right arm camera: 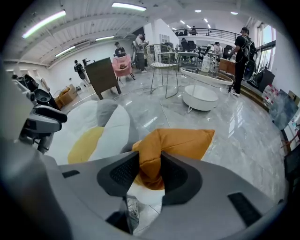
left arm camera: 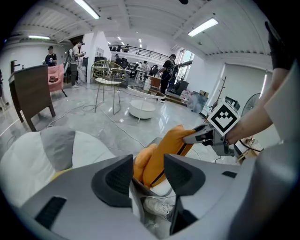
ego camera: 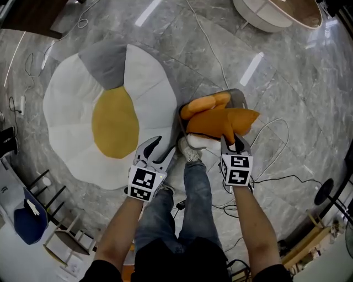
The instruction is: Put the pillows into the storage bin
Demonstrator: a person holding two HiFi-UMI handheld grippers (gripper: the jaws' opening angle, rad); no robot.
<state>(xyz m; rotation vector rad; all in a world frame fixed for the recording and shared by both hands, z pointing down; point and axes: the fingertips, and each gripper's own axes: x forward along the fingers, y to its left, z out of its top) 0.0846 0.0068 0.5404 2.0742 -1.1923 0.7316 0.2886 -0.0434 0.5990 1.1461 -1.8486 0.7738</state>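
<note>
Centrally, right gripper (ego camera: 233, 142) clamps orange pillow (ego camera: 220, 121) over storage bin (ego camera: 240, 97), apparently atop a second pillow (ego camera: 204, 103); left gripper (ego camera: 164, 148) agape, empty; shoe (ego camera: 190, 152) beside bin's near edge.

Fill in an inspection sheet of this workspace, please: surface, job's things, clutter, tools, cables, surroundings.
Surface: glossy grey marble floor, with a large egg-shaped cushion lying on it left of the bin.
Job's things: grey storage bin holds a light orange pillow; a dark orange pillow lies across its top.
Clutter: the person's shoe beside the bin.
Tools: left tool open, gripping nothing, close to the bin; right tool shut on the dark orange pillow's corner.
Cables: thin cables trail over the floor around the bin.
Surroundings: round white table, wire chair, people standing far off.
</note>
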